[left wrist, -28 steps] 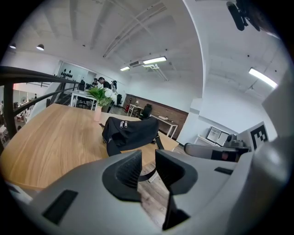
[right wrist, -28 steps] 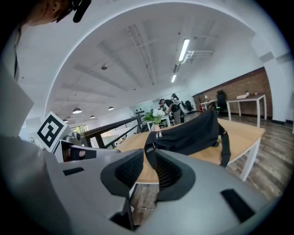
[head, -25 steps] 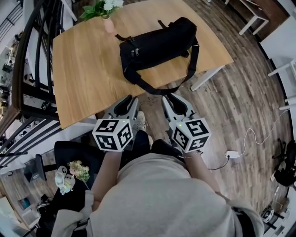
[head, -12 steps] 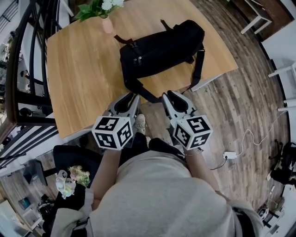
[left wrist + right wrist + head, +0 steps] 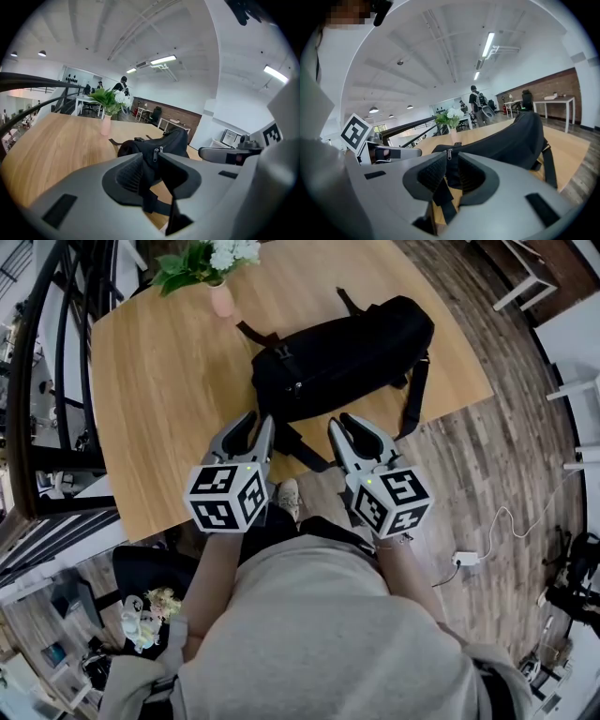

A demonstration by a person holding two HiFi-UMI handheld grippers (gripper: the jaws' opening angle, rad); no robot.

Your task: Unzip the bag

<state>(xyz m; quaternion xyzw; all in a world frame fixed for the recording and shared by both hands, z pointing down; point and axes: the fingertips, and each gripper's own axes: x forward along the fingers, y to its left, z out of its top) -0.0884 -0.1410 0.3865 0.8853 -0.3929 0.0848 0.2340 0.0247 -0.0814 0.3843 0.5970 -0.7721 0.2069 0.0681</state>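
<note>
**Spotter:** Where are your jaws?

**Operator:** On my left gripper (image 5: 157,158) the jaws stand partly apart with nothing in them. It's the same on my right gripper (image 5: 452,163): there's a gap and the pads are bare. Both are held short of the bag (image 5: 347,357), which lies on the tabletop (image 5: 159,409) near its front edge, zipped as far as I can tell.

**Spotter:** What worries you?

**Operator:** First, the pulls (image 5: 154,153). They're small and sit close together at the near end, so I judge a careless pinch could catch both, or only fabric. Then the zip wouldn't run.

**Spotter:** And the bag itself?

**Operator:** Nothing pins it down. If I tug a pull without holding the body with my other jaws, I expect the whole bag to slide. The strap (image 5: 417,399) droops over the tabletop's edge and loops right in front of my jaws, so it could snag a jaw on the way in.

**Spotter:** Anything behind it?

**Operator:** The vase (image 5: 222,298) with flowers stands just past the bag's far end. A shove that way could tip it.

**Spotter:** Count for me.

**Operator:** There are two grippers, one bag, two pulls as best I can tell, one long strap, one vase and one tabletop.
</note>
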